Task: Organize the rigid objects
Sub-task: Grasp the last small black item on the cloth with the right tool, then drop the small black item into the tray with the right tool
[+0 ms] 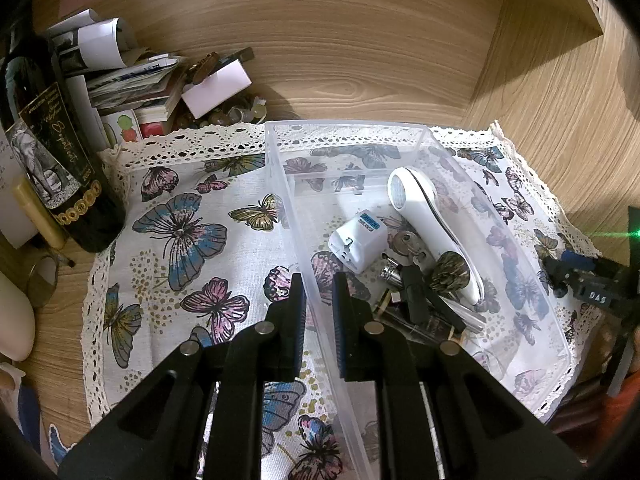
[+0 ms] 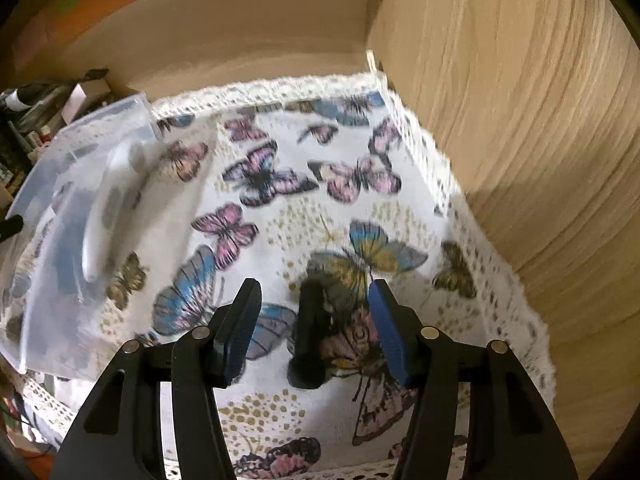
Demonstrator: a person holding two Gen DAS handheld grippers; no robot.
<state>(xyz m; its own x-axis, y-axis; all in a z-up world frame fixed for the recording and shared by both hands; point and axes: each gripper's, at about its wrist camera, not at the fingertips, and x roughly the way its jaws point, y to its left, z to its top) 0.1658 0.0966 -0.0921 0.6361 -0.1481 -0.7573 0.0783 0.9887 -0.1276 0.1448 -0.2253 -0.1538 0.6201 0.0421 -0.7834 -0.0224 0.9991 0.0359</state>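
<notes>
My left gripper (image 1: pixel 318 292) is clamped on the near-left wall of the clear plastic bin (image 1: pixel 416 128), one finger outside, one inside, pads pressed to the plastic. The bin sits on the butterfly cloth (image 1: pixel 188 208), running from about 6 o'clock up toward 12 in the left wrist view. Inside it: a white handheld device (image 1: pixel 430 224) lying lengthwise at roughly 1 o'clock from my fingers, a white plug adapter (image 1: pixel 358 242) just left of it, a key (image 1: pixel 404 242) touching the device's handle, and a heap of small dark and metal pieces (image 1: pixel 416 296) at the near end. A dark wine bottle (image 1: pixel 52 152) stands at 10 o'clock off the cloth, paper clutter (image 1: pixel 132 76) behind it. My right gripper (image 2: pixel 314 328) hangs jaws apart over the cloth; a small black object (image 2: pixel 308 336) lies on the cloth between the fingers, neither pad touching it as far as the blurred frame shows. The bin is at 9 o'clock in that view.
</notes>
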